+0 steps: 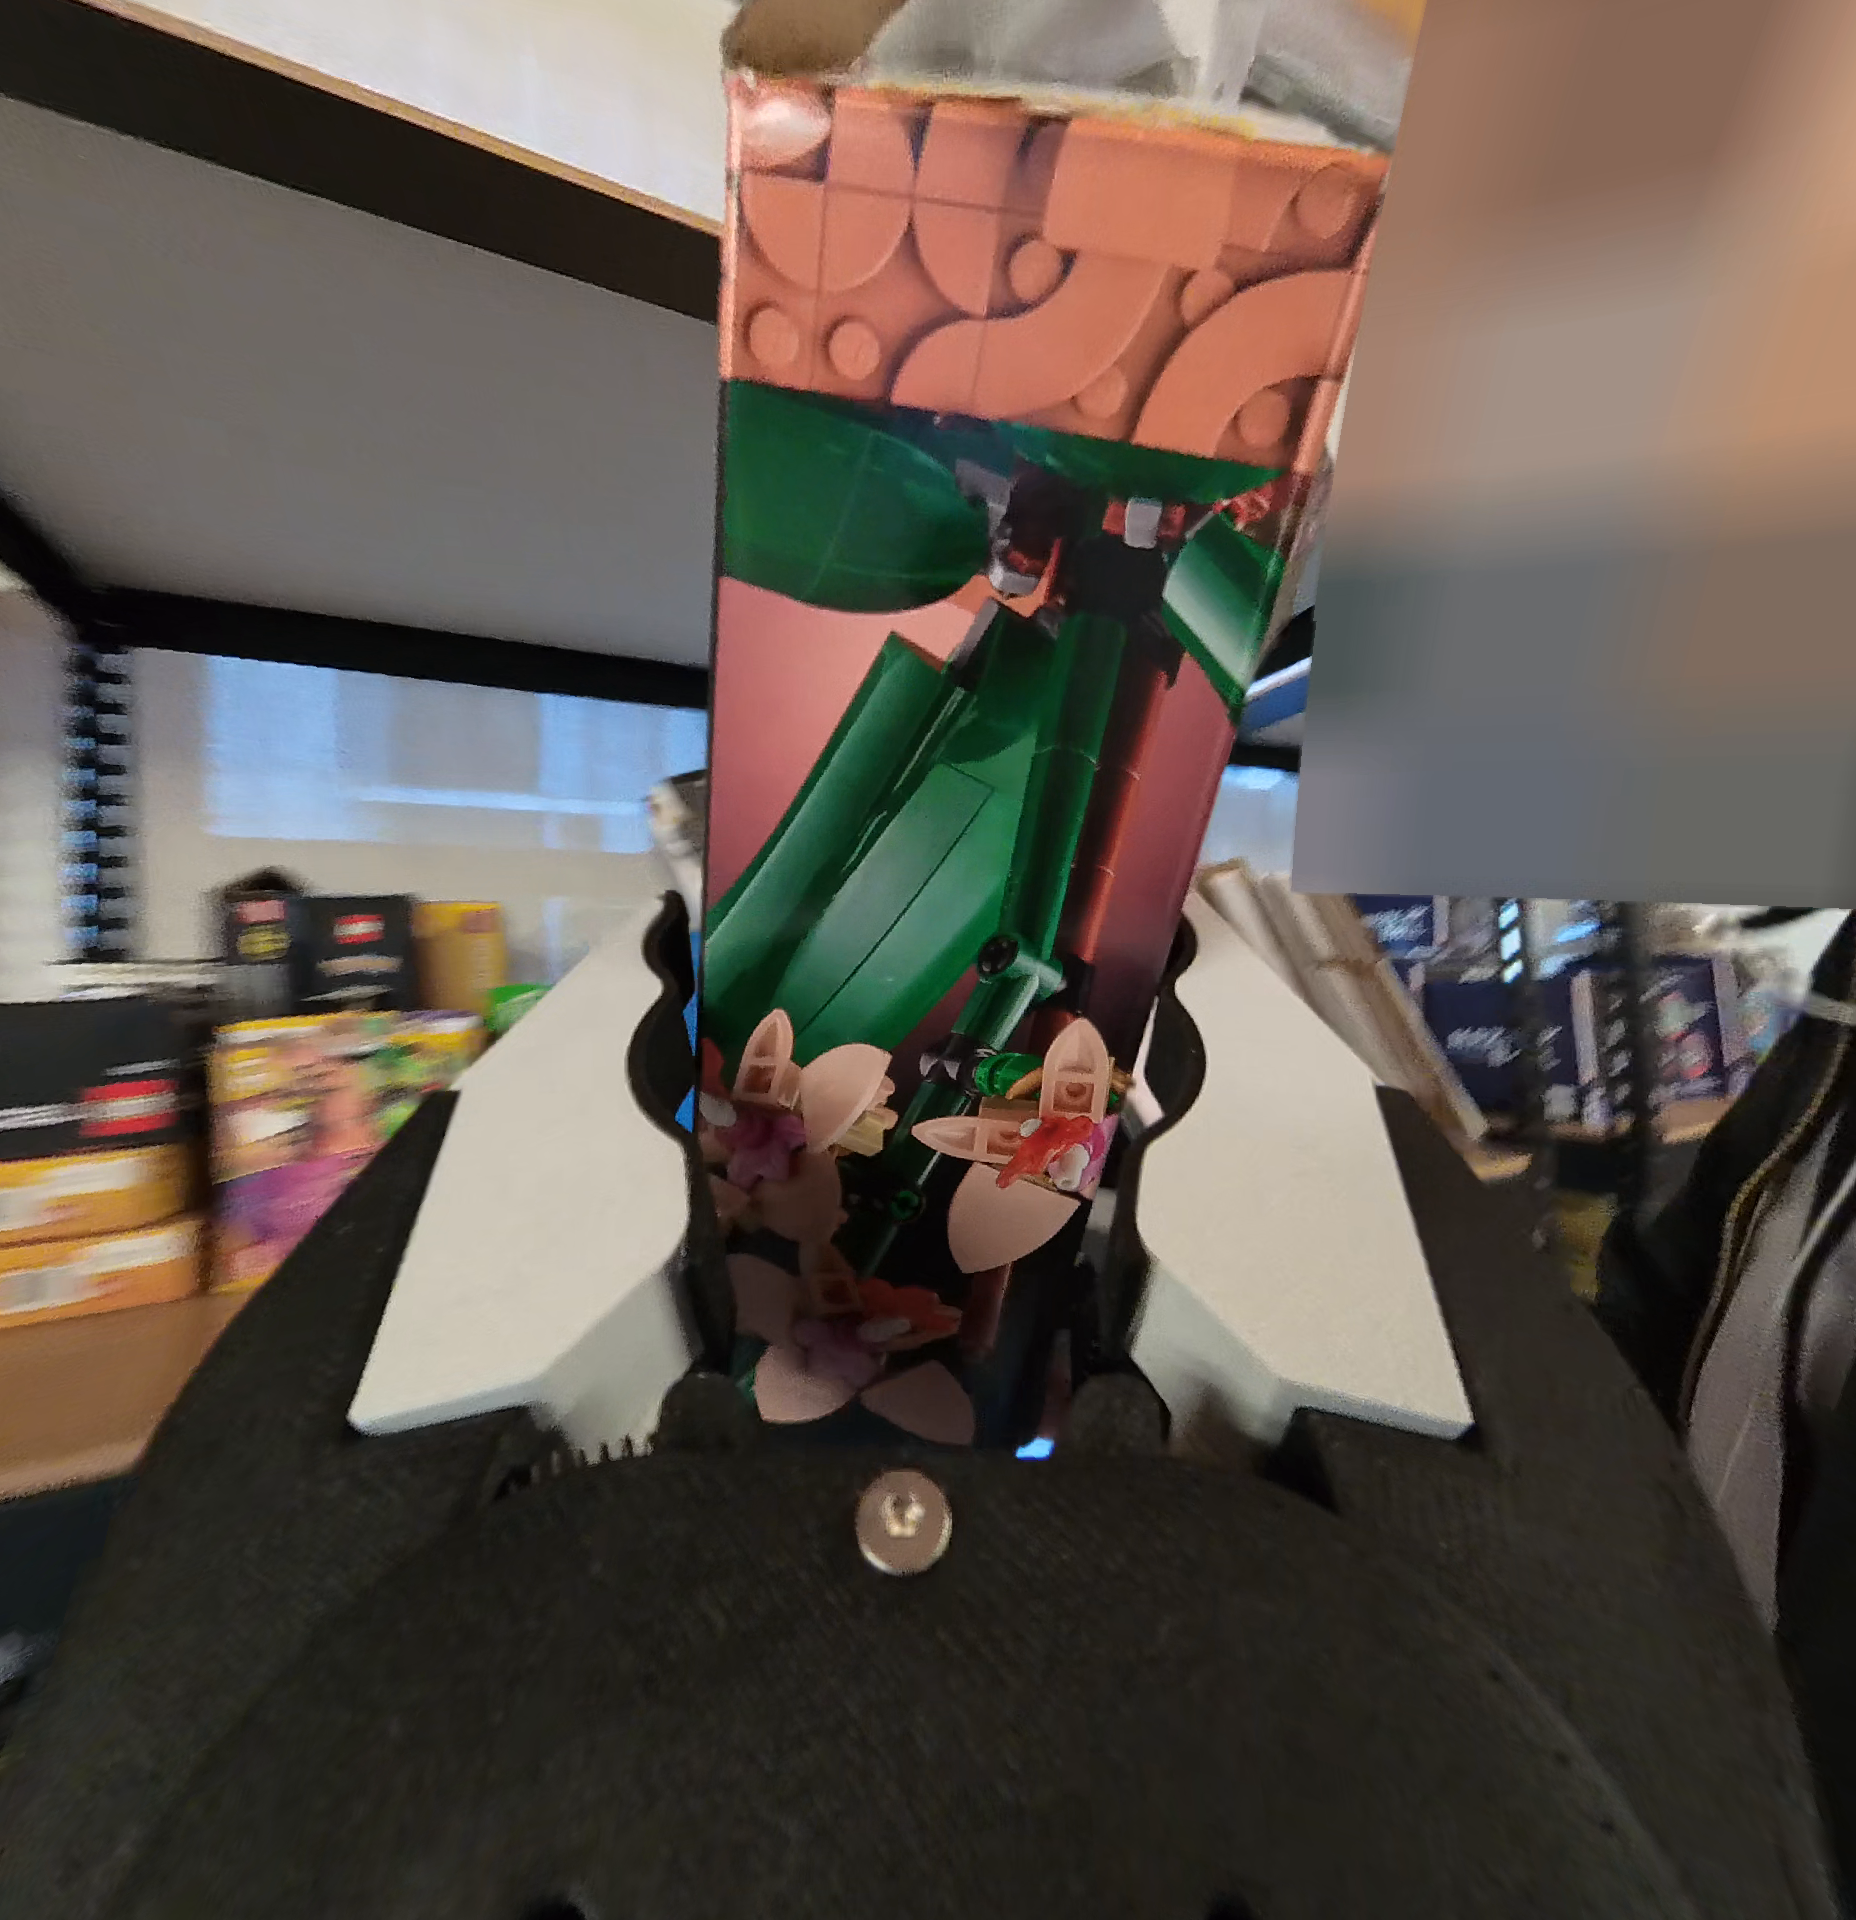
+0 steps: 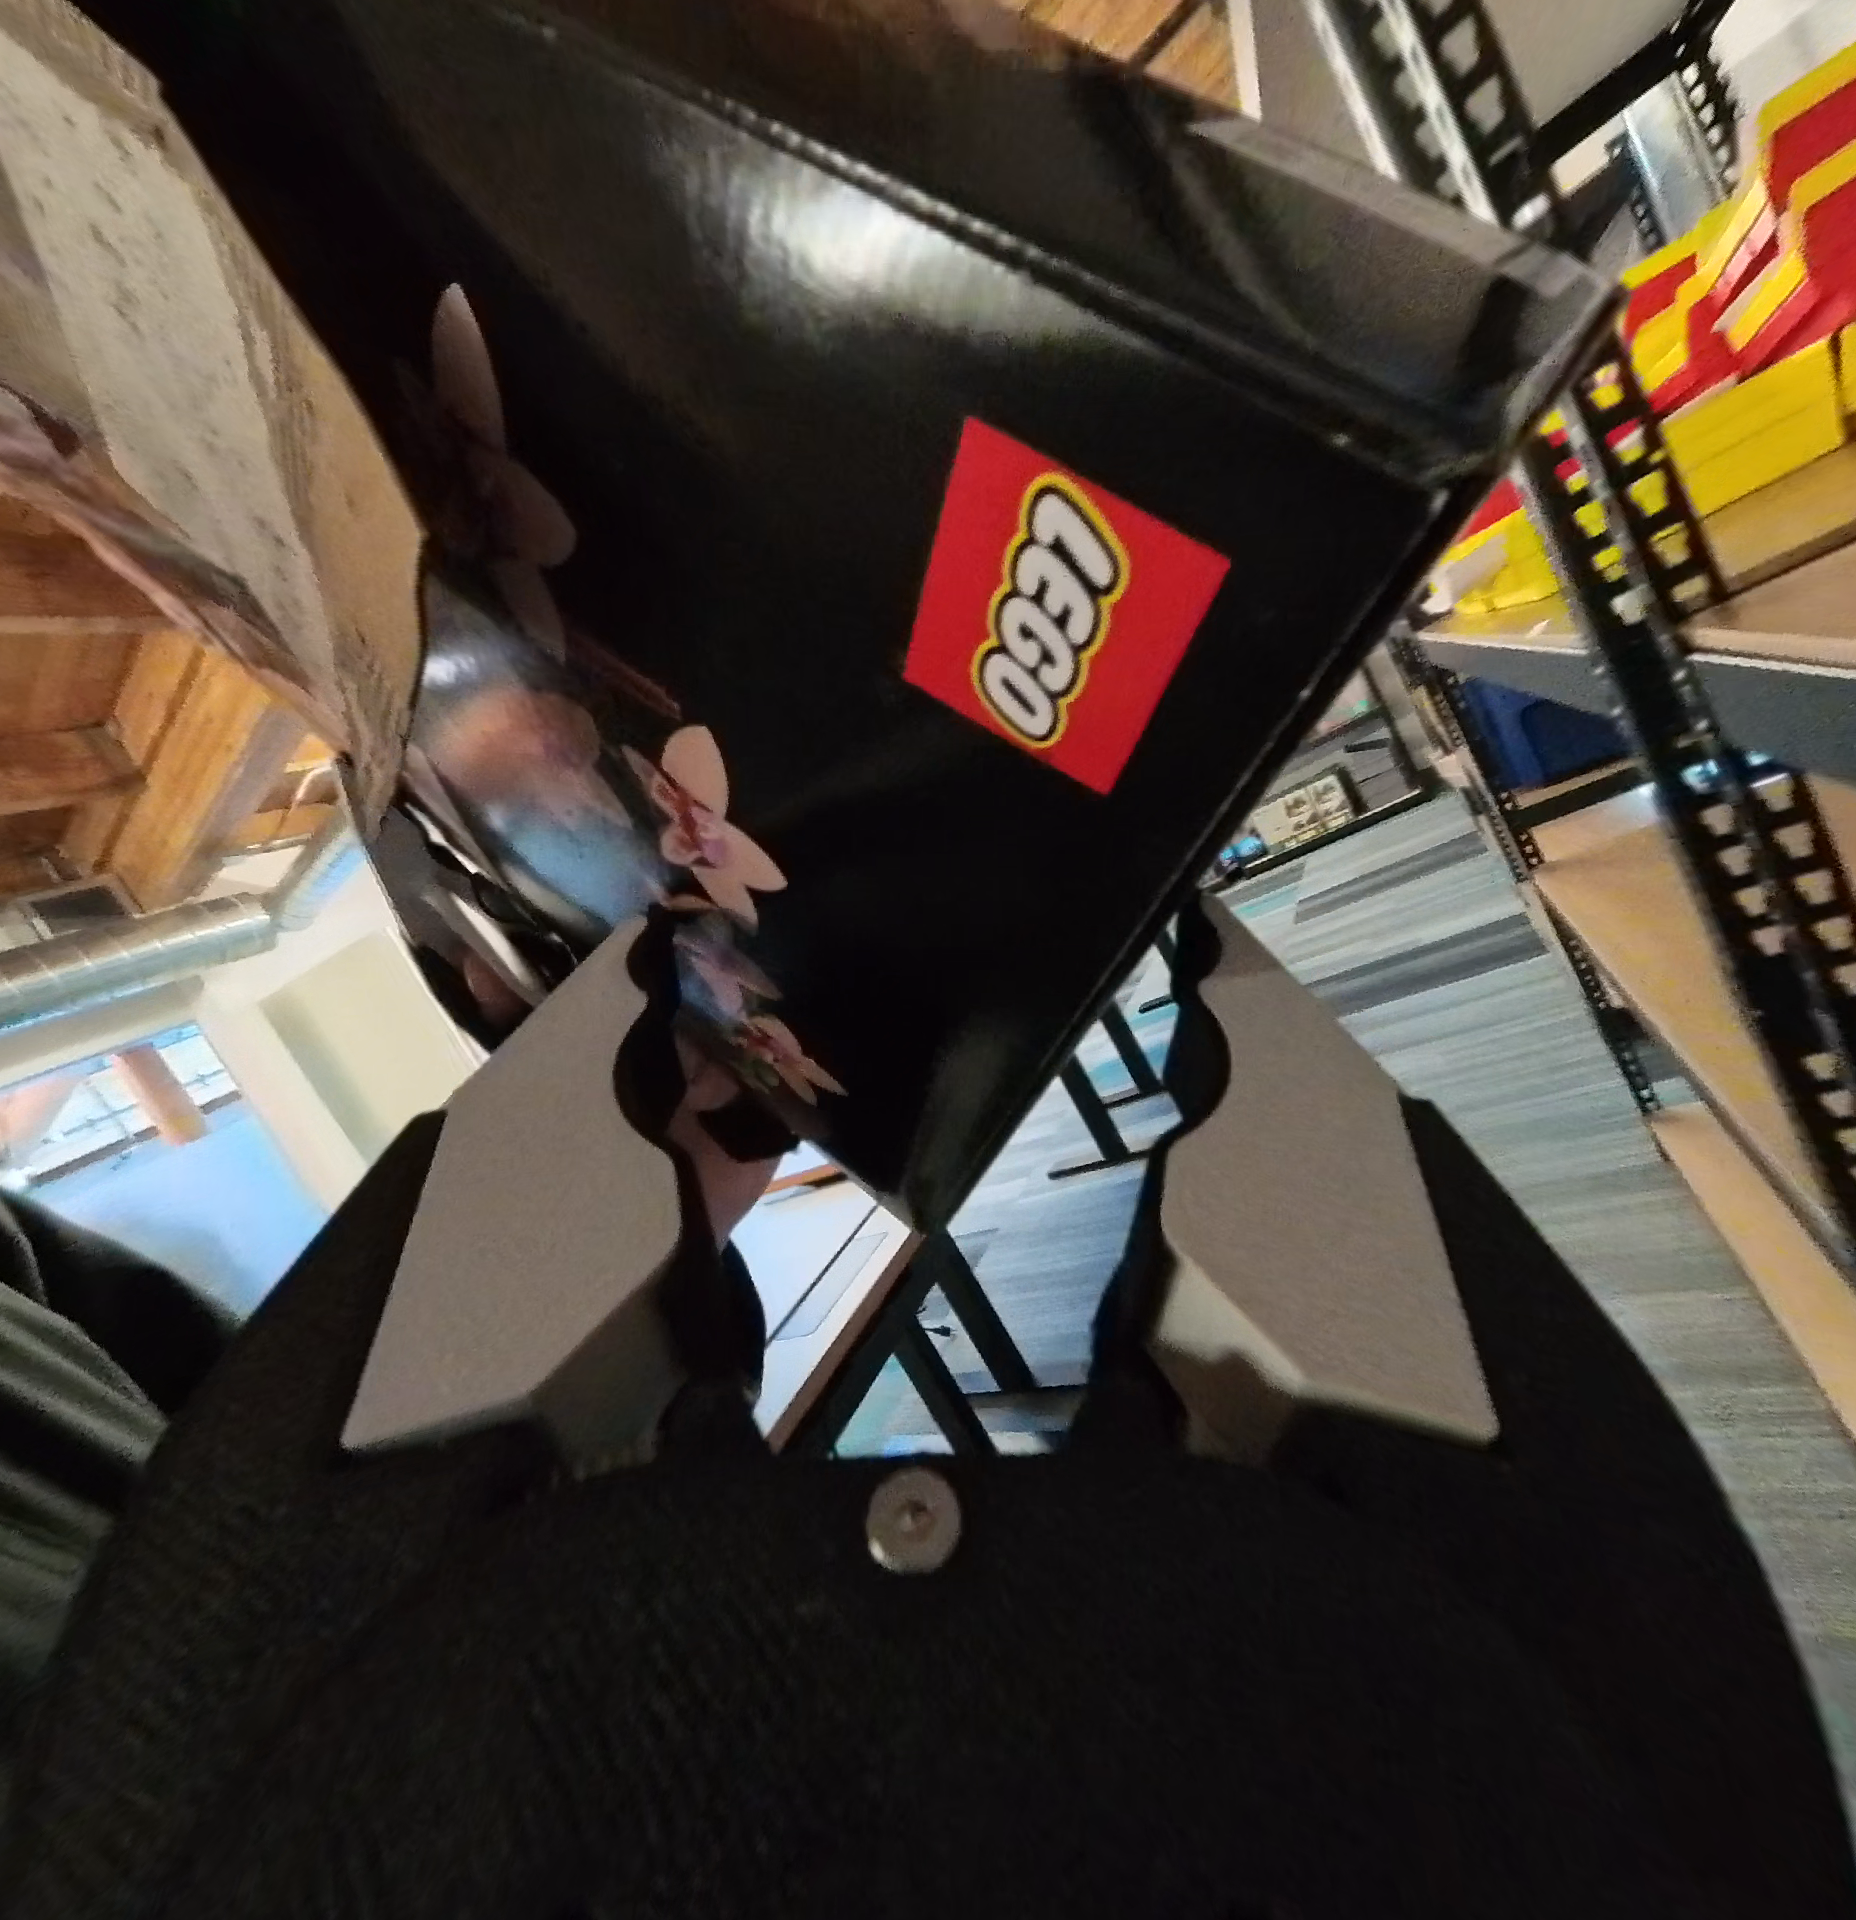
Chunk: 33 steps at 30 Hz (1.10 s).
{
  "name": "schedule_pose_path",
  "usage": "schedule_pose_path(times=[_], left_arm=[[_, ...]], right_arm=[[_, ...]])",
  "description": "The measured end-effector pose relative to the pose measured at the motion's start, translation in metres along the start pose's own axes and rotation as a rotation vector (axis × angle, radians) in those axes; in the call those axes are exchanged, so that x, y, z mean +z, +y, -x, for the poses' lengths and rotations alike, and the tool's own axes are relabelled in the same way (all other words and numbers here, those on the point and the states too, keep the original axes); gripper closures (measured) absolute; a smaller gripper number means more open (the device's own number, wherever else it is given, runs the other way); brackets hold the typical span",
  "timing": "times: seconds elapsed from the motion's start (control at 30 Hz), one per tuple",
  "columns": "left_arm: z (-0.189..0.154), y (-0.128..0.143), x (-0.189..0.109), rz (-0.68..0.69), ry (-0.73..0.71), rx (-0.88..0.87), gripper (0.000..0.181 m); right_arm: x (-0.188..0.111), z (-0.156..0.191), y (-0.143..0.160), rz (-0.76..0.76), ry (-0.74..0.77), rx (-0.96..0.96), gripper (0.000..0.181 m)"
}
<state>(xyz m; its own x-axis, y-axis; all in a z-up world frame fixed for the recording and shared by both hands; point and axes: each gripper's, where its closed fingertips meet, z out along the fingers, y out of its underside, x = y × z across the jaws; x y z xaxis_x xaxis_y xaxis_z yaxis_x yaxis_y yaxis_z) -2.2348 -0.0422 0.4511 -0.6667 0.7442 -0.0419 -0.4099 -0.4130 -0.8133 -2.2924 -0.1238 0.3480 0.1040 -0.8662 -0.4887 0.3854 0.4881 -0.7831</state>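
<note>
Left gripper (image 1: pixel 929 1049) pinching toy brick box (image 1: pixel 1007 675) narrow side, carrying weight; right gripper (image 2: pixel 919 1049) spread round box corner (image 2: pixel 903 1184), steadying, contact unclear; shelving (image 2: pixel 1682 831) right.

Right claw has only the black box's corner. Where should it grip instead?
Probably the black box by its straight right-hand edge, coming square from the right: it hangs tilted, so the right claw straddles only a tapering corner.

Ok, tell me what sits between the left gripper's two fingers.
A tall toy box printed with green leaves and pink flowers fills the gap; the left gripper pinches its narrow side from both flanks. The left wrist view shows this.
</note>
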Motion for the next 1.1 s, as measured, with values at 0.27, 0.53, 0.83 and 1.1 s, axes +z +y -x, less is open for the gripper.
schedule_pose_path(times=[0.27, 0.53, 0.83, 1.1], left_arm=[[0.068, -0.047, -0.099, 0.036, -0.063, -0.005, 0.096], [0.146, -0.104, -0.213, 0.116, -0.139, 0.007, 0.096], [0.229, -0.143, -0.314, 0.130, -0.369, 0.022, 0.097], [0.319, -0.172, -0.391, 0.125, -0.601, 0.062, 0.097]], right_arm=[[0.111, -0.002, 0.063, 0.014, 0.007, 0.040, 0.082], [0.241, -0.005, 0.154, 0.066, -0.055, 0.105, 0.083], [0.361, -0.027, 0.233, 0.242, -0.162, 0.213, 0.088], [0.478, -0.066, 0.285, 0.376, -0.310, 0.383, 0.087]])
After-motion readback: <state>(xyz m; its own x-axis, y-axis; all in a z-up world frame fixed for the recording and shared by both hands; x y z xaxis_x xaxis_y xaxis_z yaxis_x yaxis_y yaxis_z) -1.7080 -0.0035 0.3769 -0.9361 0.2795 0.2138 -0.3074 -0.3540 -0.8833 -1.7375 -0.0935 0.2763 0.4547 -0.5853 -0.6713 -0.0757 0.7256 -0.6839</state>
